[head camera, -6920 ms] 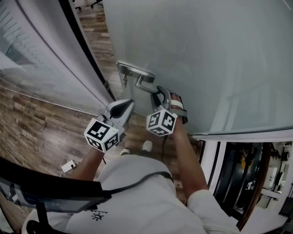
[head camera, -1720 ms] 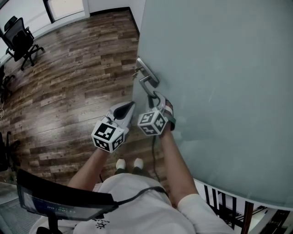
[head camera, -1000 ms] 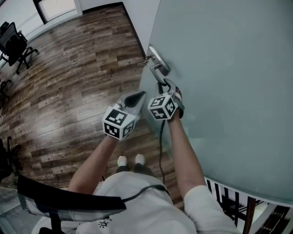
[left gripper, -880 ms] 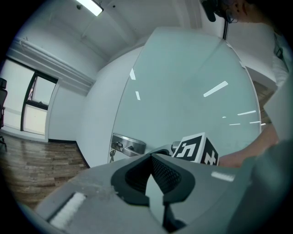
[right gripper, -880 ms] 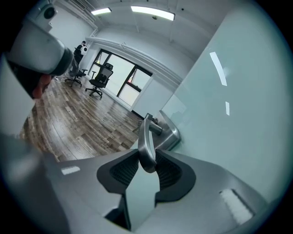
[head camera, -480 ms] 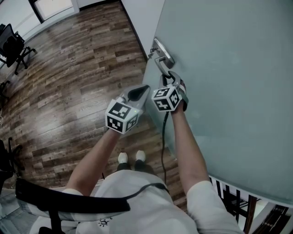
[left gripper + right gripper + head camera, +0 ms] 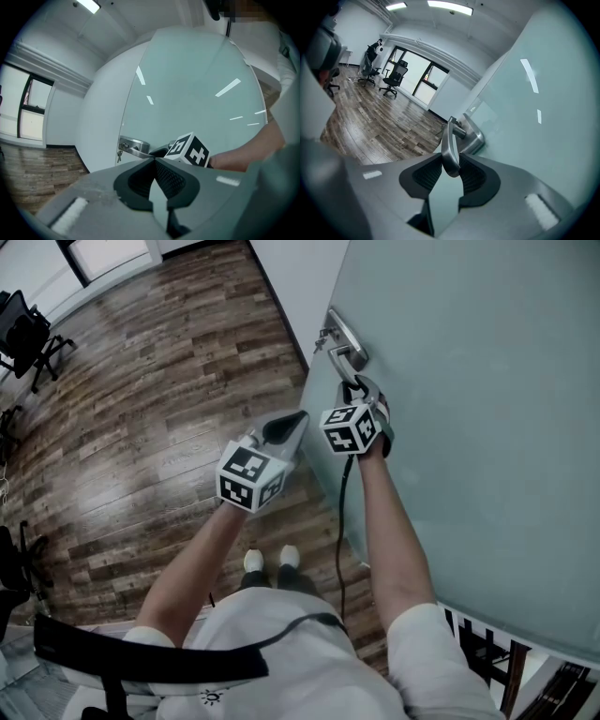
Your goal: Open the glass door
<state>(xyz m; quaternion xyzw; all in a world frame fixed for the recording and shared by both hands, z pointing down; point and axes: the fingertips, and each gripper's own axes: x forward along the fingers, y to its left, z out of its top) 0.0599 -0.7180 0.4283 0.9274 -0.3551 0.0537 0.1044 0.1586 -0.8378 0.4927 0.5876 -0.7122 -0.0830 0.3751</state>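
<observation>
And the right gripper (image 7: pixel 451 171) is on it: jaws closed part-way and clamped on the brushed-metal lever handle (image 7: pixel 449 149), ribbed pads pressing either side of the lever's free end. From the head view, that handle sits at one o'clock from centre, on the edge of the frosted pale-green glass door (image 7: pixel 469 427), which fills the frame from twelve round to four. The left gripper (image 7: pixel 289 426) hangs at eight o'clock of the right one, clear of the door, jaws drawn together on nothing. Something small dangles under the lock plate, likely keys (image 7: pixel 119 153). A dark wooden plank floor (image 7: pixel 141 409) spreads out to nine o'clock.
</observation>
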